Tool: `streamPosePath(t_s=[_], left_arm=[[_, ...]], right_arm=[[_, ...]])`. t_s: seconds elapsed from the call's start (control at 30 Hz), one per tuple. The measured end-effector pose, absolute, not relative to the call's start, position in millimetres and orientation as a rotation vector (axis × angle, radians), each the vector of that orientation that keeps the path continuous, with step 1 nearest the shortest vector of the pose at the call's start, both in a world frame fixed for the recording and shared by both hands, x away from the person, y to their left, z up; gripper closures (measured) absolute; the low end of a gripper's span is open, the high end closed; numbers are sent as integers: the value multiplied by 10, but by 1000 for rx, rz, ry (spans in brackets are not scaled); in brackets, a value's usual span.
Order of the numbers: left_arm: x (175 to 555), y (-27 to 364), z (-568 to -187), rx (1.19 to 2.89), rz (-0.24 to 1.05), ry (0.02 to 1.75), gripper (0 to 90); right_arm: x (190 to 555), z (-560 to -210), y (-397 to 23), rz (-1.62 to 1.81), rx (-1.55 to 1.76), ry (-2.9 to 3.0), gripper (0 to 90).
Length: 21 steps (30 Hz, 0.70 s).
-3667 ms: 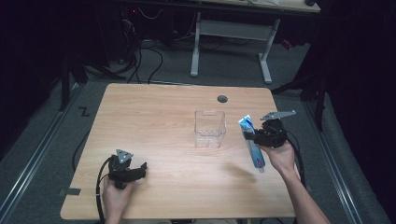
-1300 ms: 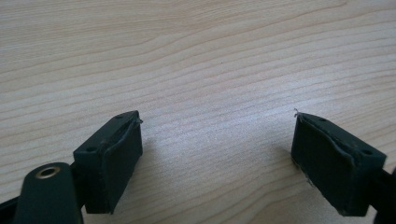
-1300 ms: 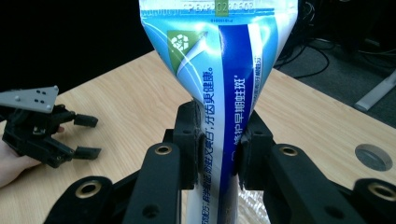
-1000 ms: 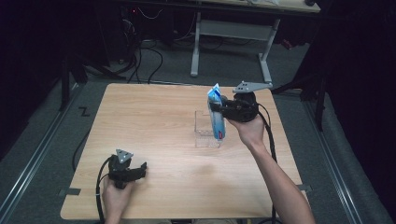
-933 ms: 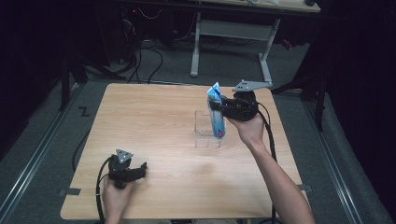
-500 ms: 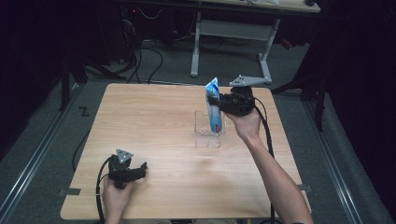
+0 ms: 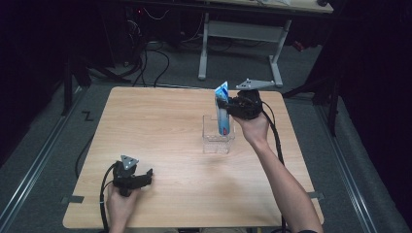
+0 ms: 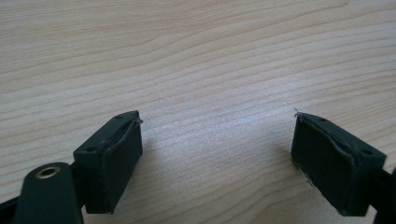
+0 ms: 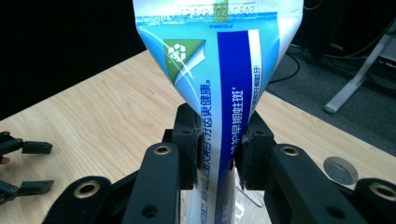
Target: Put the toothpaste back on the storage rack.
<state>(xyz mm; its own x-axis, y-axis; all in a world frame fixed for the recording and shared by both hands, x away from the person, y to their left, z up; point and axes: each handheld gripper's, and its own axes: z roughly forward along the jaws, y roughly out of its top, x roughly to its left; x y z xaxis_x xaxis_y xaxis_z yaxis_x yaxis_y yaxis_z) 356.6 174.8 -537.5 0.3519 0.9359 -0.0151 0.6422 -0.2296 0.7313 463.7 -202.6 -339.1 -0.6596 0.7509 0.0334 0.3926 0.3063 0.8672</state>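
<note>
Right forearm outstretched over the wooden desk (image 7: 160,121), right tool (image 7: 224,104) pinching an upright blue-and-white toothpaste tube (image 7: 222,114) above the clear plastic box (image 7: 217,141); left tool (image 8: 217,158) spread wide, empty

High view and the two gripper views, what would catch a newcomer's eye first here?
The blue and white toothpaste tube, held nearly upright by the right gripper, with its lower end inside the clear plastic container right of the table's middle. In the right gripper view the tube is pinched between both black pads. The left gripper rests open at the wooden table's near left, with nothing between its jaws.
</note>
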Motion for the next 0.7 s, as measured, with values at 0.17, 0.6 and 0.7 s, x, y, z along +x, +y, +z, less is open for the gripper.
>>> streamPosePath(t_s=[0.17, 0.6, 0.7], left_arm=[[3566, 1748, -5374, 1967, 579, 1370, 167], [3565, 1749, -5373, 1969, 578, 1370, 167], [3565, 1748, -5374, 1969, 578, 1370, 167]], right_arm=[[4670, -3453, -2053, 1288, 1050, 2196, 726], [4752, -3631, -2132, 1272, 1143, 2192, 726], [4773, -3668, -2153, 1288, 1167, 2197, 725]])
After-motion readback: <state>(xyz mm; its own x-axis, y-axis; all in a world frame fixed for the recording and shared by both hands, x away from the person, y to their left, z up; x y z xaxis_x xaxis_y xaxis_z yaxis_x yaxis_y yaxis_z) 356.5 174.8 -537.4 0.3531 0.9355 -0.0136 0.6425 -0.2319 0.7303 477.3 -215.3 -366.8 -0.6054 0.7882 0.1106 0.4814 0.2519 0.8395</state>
